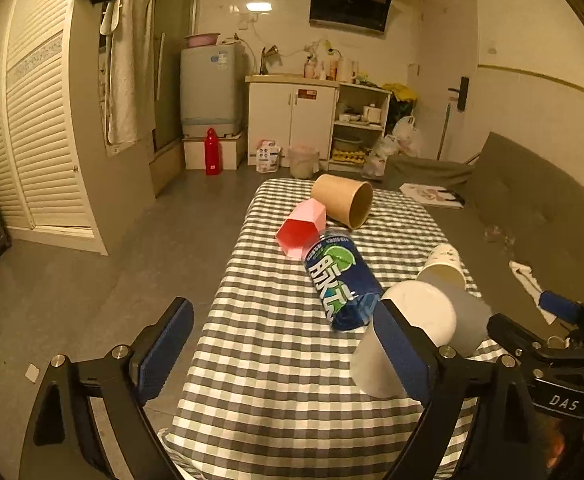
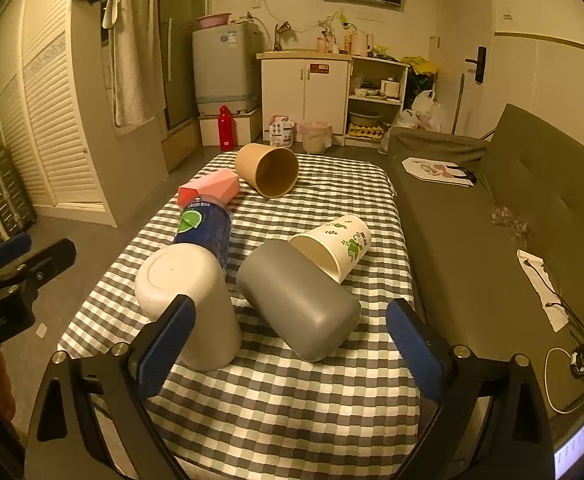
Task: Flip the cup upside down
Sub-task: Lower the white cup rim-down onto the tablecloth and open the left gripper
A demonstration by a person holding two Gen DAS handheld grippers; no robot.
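A white cup (image 2: pixel 189 300) stands upside down on the checked tablecloth (image 2: pixel 283 400), base up; it also shows in the left wrist view (image 1: pixel 408 336). A grey cup (image 2: pixel 298 300) lies on its side right of it, also seen in the left wrist view (image 1: pixel 470 316). A printed paper cup (image 2: pixel 336 246), a brown paper cup (image 2: pixel 267 174) and a pink cup (image 2: pixel 211 188) lie on their sides too. My right gripper (image 2: pixel 287 344) is open and empty, just before the white and grey cups. My left gripper (image 1: pixel 283 344) is open and empty, left of the white cup.
A blue bottle (image 1: pixel 342 280) lies on its side mid-table. A grey sofa (image 2: pixel 512 216) runs along the table's right side, with a cable (image 2: pixel 564 344) on it. The floor (image 1: pixel 91 280) drops off left of the table. Cabinets and a washing machine stand at the far wall.
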